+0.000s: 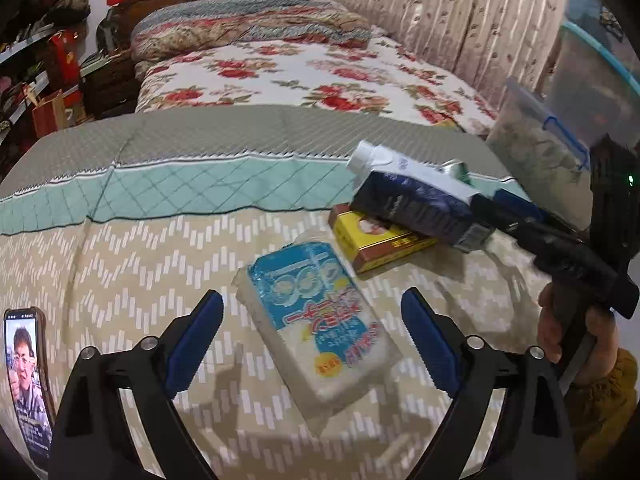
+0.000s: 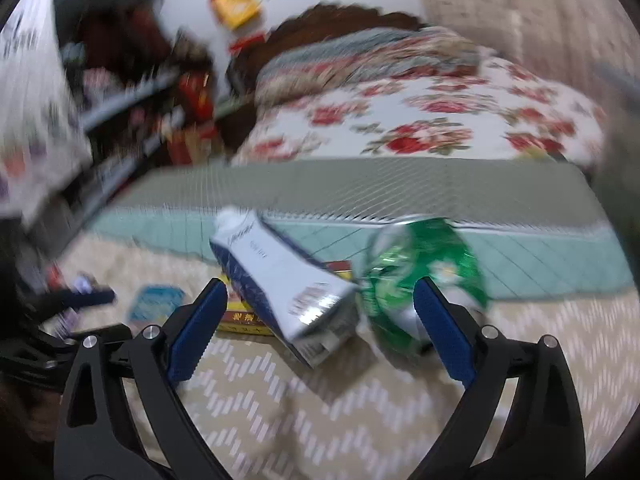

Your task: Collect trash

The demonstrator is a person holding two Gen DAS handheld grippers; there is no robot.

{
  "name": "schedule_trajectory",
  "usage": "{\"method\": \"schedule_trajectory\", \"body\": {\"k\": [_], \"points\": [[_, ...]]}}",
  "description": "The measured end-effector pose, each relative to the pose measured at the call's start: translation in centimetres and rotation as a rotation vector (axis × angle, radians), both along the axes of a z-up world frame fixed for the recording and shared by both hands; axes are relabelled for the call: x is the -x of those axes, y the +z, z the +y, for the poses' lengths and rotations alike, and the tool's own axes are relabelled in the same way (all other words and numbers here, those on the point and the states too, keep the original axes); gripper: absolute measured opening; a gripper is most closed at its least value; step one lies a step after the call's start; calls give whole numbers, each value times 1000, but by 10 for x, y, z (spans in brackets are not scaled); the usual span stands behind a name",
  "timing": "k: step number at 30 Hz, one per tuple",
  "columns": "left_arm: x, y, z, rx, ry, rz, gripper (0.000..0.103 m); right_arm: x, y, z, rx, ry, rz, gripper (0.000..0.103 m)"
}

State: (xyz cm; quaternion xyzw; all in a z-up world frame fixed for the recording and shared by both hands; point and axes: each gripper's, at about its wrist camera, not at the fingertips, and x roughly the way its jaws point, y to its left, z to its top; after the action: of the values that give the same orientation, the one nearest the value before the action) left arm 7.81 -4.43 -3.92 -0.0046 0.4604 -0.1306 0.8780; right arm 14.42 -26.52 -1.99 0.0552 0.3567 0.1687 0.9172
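Note:
A blue-and-white tissue pack [image 1: 316, 320] lies on the zigzag quilt [image 1: 120, 280] between the fingers of my left gripper [image 1: 312, 336], which stands open and does not touch it. Beyond it, a dark blue and white carton [image 1: 412, 196] leans across a yellow and red box [image 1: 380, 240]. My right gripper [image 1: 496, 216], held by a hand [image 1: 576, 332], is at the carton's base. In the blurred right wrist view the right gripper [image 2: 320, 320] is open. The carton [image 2: 280, 276] lies between its pads, which are clear of it, and a crushed green can [image 2: 416, 272] lies beside it.
A phone [image 1: 24, 380] with a lit screen lies at the quilt's left edge. A clear zip bag [image 1: 540, 140] hangs at the right. Crowded shelves [image 1: 48, 80] stand to the left. Farther back are a floral bedspread [image 1: 320, 76], pillows and a curtain.

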Motion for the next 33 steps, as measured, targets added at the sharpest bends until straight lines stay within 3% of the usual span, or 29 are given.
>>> {"method": "schedule_trajectory", "body": {"k": [1,3,5,9,14,16,18,33], "points": [[-1,-4,-1,-12,6,4,87,-3,-4,8,16,24,19,75],[-3,-9,-3,-39,14,4,87,0,-9,16,35,35,55,63],[-2,-15,-7,-63,11,6,87,18,-10,16,22,28,48,58],[0,-25,-12,-103,-1,-2,88,76,-13,8,-7,-8,39,57],[5,-30,-19,-144,-7,-30,89,121,-24,-2,-54,-64,66,59],[8,-30,-20,-156,-6,-39,89,141,-29,-10,-90,-115,62,75],[10,-31,-20,-158,-7,-39,89,150,-32,-14,-115,-147,57,77],[12,-42,-8,-136,9,1,89,142,-52,-27,-196,-188,130,80]]}}
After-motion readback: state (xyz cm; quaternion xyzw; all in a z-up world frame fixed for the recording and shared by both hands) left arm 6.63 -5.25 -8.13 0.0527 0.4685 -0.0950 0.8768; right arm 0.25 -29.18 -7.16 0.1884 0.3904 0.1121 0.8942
